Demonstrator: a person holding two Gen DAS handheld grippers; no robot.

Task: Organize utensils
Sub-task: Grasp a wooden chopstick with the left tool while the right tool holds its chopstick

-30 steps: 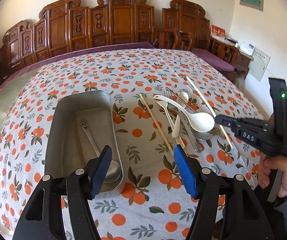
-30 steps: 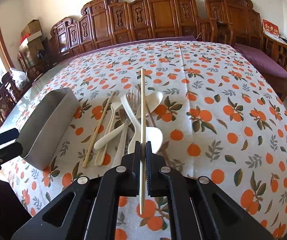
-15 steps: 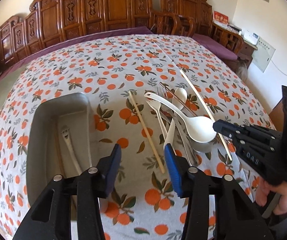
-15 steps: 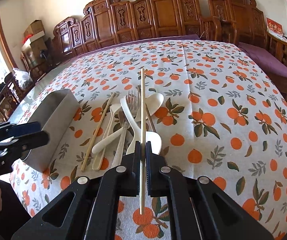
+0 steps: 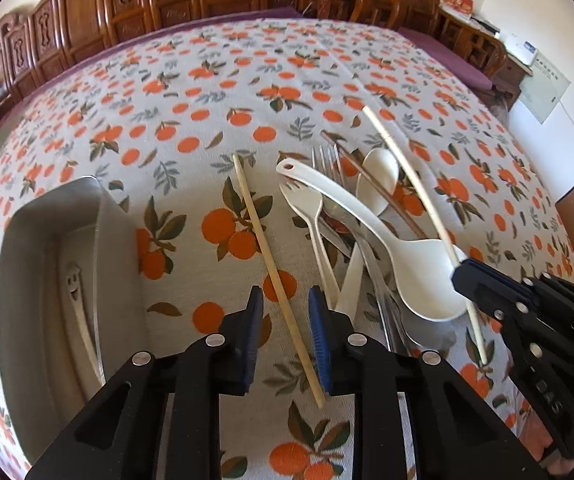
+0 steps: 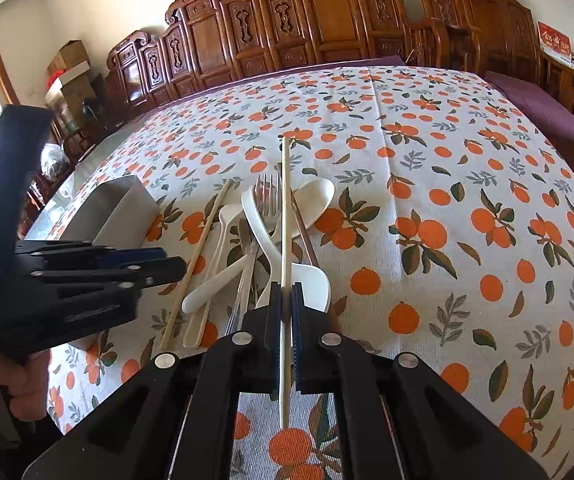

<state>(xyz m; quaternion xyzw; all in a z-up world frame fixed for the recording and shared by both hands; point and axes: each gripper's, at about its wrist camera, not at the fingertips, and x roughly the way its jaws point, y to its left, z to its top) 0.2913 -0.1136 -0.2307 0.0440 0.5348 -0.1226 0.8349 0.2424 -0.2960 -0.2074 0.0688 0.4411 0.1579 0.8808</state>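
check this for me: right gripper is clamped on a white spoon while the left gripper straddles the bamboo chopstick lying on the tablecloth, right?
Not quite. The right gripper is clamped on a pale chopstick, not a white spoon; the right wrist view shows the thin stick running between its closed pads. The rest holds: the left gripper straddles the bamboo chopstick lying on the tablecloth, its jaws closing around it.

**Tray at left, utensil heap at centre right**

In the left wrist view, the tray (image 5: 53, 248) sits at the left of the frame on the tablecloth (image 5: 247, 80), with a smiley-handled utensil (image 5: 77, 300) lying inside. Right of the tray, a chopstick (image 5: 275, 276) lies alone. Further right, a pile: fork (image 5: 329, 164), small spoon (image 5: 311, 224) and ladle spoon (image 5: 407, 264) overlapping. Carved chairs (image 5: 167, 4) line the top, behind the table.
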